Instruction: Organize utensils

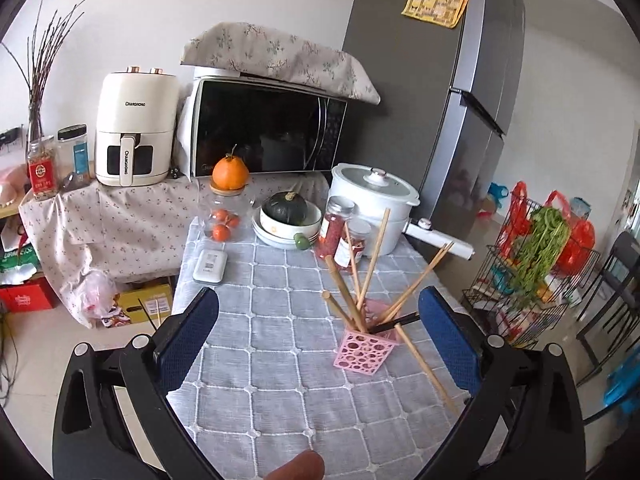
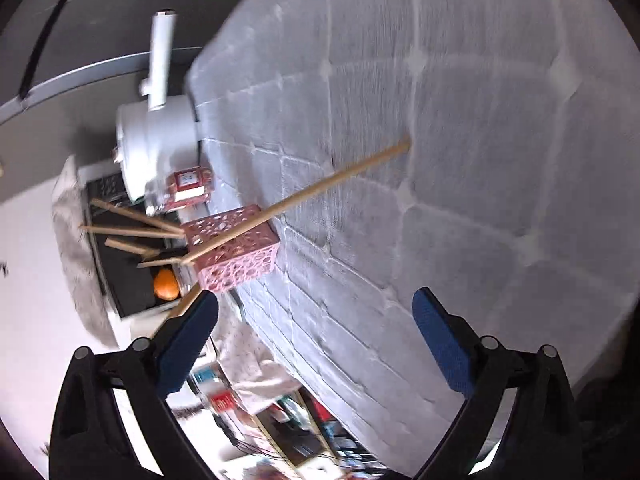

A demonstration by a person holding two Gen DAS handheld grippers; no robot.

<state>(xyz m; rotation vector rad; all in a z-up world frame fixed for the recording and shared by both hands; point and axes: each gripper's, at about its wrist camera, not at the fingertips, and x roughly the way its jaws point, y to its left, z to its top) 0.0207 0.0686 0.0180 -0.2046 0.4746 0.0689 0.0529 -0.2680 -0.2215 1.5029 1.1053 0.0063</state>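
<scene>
Pink holder [image 1: 370, 346] with chopsticks [image 1: 344, 296] just inside released left tool's [image 1: 318, 340] right pad; right tool [image 2: 316, 320] released, empty.

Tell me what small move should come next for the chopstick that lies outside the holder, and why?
Probably bring the right tongs to the loose chopstick and close on it. It leans on the pink holder with its far end on the tablecloth, while the other chopsticks stand inside. Both tongs are open and empty; the left tongs are also near.

White wall [image 1: 160, 8], pale tiled floor [image 1: 36, 340], grey refrigerator [image 1: 420, 92], desk [image 1: 280, 360] under grey quilted cloth, wire rack [image 1: 532, 280], dark chair [image 1: 616, 292], daylight.
</scene>
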